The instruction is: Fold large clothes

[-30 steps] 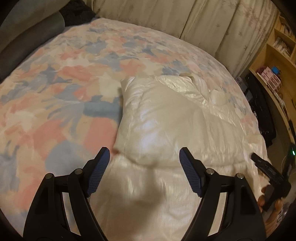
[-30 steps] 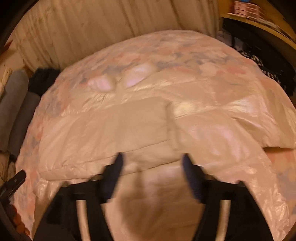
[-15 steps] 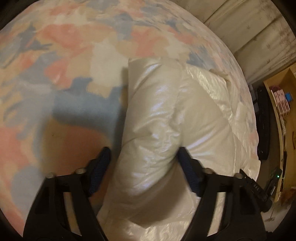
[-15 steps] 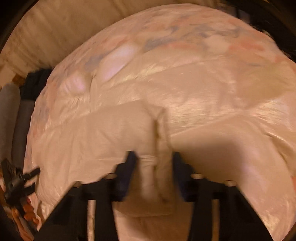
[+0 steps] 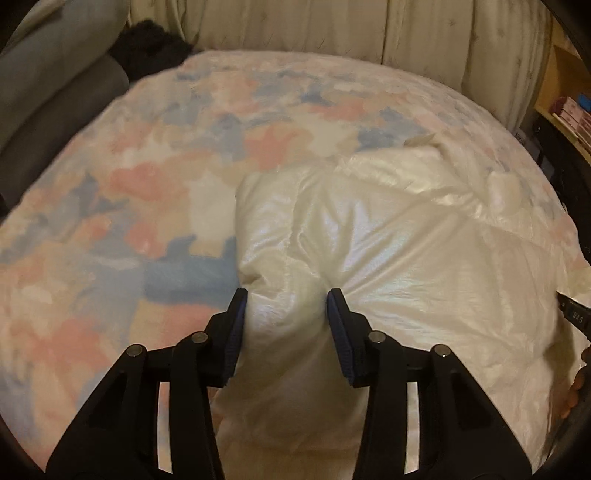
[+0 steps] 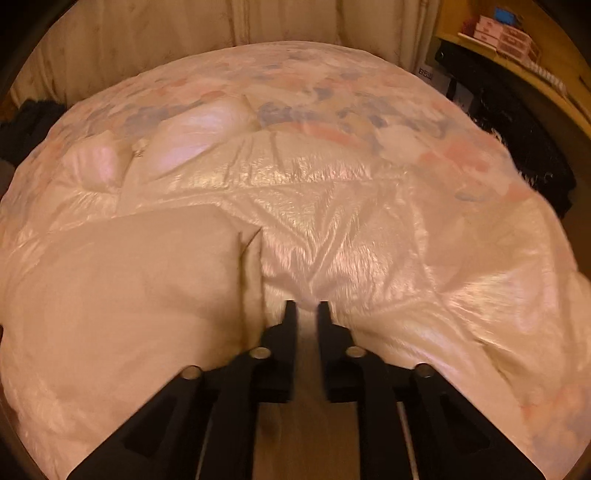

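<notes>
A large shiny cream puffer garment [image 5: 399,251] lies on a bed with a floral cover [image 5: 155,192]. My left gripper [image 5: 286,295] is shut on a thick bunched fold of the garment near its left edge. In the right wrist view the same garment [image 6: 332,206] fills the middle, with a folded-over panel [image 6: 140,273] at the left. My right gripper [image 6: 304,304] is shut on a pinch of the garment's near edge, jaws almost together.
Cream curtains [image 5: 332,29] hang behind the bed. Grey cushions [image 5: 48,74] and a dark bundle [image 5: 151,48] lie at the far left. A wooden shelf with boxes [image 6: 506,33] and dark clothes [image 6: 517,140] stand at the right.
Both grippers have closed on the garment: the left from wide open onto a thick fold, the right onto a thin pinch. Both views have tilted up toward the curtains.
</notes>
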`<action>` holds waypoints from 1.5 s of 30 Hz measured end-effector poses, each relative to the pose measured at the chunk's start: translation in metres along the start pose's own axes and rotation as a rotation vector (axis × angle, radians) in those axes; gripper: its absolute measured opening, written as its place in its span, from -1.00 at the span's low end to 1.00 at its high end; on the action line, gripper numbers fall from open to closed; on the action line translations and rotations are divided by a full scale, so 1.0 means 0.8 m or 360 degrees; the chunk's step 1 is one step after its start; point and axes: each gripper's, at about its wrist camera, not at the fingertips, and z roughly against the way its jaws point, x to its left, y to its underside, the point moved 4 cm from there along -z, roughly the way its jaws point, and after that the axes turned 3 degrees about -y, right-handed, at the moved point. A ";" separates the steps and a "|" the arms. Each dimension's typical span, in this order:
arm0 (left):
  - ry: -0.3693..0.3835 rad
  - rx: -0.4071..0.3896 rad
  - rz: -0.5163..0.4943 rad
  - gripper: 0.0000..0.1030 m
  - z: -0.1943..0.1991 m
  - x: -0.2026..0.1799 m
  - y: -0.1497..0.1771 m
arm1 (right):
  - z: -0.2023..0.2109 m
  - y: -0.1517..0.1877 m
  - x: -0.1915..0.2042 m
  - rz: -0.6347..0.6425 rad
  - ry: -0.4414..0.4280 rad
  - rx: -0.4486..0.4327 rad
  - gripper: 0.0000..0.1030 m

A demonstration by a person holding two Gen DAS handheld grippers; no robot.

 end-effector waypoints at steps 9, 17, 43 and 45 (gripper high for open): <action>0.0188 -0.0102 -0.0040 -0.15 0.058 -0.056 -0.011 | 0.124 0.006 0.103 0.0226 -0.0377 -0.0309 0.11; 0.0009 -0.0069 -0.0171 -0.16 -0.018 -0.069 0.039 | 0.037 0.039 0.201 0.0466 -0.0330 -0.0114 0.11; 0.0174 -0.0036 -0.0051 -0.16 0.064 -0.060 0.051 | 0.139 0.052 0.054 0.0146 -0.0140 -0.0223 0.60; 0.0194 -0.0039 -0.0061 -0.16 0.083 -0.068 0.060 | 0.162 0.060 0.050 0.0138 -0.0150 -0.0236 0.60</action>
